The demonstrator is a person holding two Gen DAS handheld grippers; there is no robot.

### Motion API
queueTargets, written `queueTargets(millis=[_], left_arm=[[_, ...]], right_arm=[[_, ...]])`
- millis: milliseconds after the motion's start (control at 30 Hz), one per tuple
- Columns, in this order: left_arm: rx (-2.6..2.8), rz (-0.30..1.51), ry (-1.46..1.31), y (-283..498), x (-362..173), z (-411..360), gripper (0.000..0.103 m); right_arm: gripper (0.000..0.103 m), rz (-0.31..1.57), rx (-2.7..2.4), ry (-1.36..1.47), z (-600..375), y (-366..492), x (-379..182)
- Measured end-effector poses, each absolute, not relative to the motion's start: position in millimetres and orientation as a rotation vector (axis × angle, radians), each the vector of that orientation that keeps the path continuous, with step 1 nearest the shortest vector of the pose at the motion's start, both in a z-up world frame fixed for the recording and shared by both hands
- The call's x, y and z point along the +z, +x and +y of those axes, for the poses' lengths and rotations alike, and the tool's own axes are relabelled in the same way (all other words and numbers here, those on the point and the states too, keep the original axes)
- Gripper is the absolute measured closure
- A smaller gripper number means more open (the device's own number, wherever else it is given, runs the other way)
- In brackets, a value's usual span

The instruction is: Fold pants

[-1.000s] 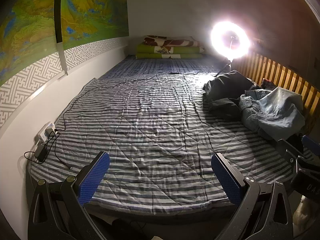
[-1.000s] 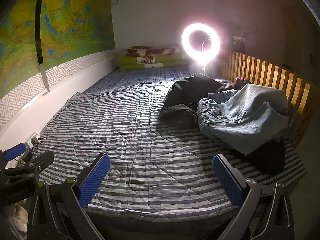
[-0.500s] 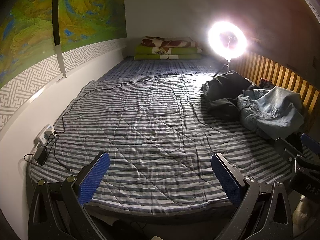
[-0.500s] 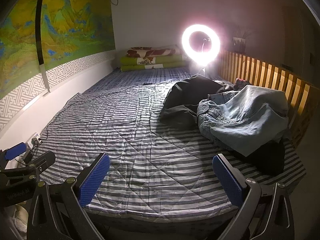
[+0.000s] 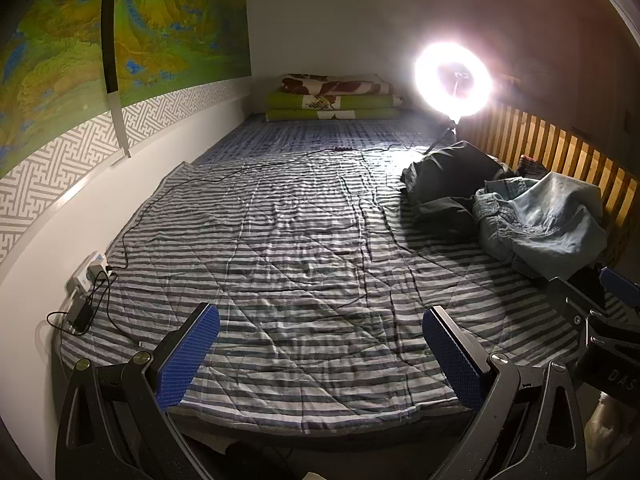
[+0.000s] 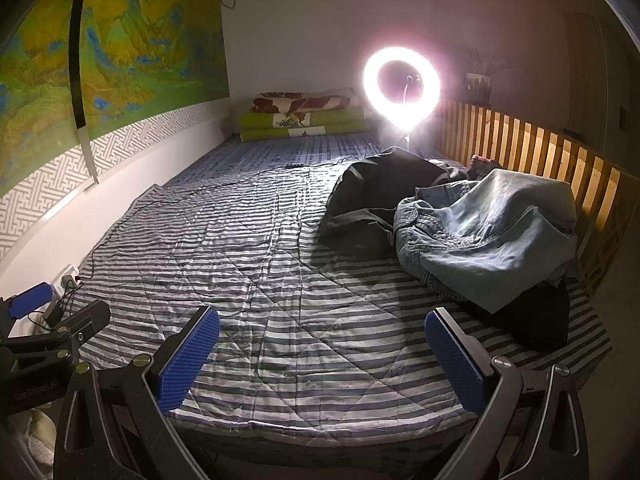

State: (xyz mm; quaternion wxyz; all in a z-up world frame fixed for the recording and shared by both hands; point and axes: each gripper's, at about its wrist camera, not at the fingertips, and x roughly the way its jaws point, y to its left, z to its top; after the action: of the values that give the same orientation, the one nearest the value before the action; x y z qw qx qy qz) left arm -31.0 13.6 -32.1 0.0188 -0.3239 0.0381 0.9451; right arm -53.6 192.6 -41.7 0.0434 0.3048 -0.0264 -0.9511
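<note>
Striped bed (image 5: 312,248) mostly bare, presumably kept as folding space; jeans (image 6: 492,240) heaped near its right edge by the slatted rail, unfolded, dark garments beside; left gripper (image 5: 320,354) and right gripper (image 6: 322,354) spread, empty, at the foot edge.

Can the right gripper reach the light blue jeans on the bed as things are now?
Probably yes: the right gripper is open and empty, and only bare striped bedding lies between it and the light blue jeans.

A home bedroom: a striped bed (image 5: 304,248), folded quilts (image 5: 332,98) at its far end, and a landscape mural (image 5: 120,36) on the left wall.
</note>
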Motion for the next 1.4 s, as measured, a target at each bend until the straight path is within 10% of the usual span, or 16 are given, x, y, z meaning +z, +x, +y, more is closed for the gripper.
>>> queueTargets(millis=[1400], left_arm=[[2.951, 0.135, -1.02, -298.1, -86.3, 10.2, 0.0]], right_arm=[[0.002, 0.04, -2.865, 1.021, 164.9, -296.9, -61.2]])
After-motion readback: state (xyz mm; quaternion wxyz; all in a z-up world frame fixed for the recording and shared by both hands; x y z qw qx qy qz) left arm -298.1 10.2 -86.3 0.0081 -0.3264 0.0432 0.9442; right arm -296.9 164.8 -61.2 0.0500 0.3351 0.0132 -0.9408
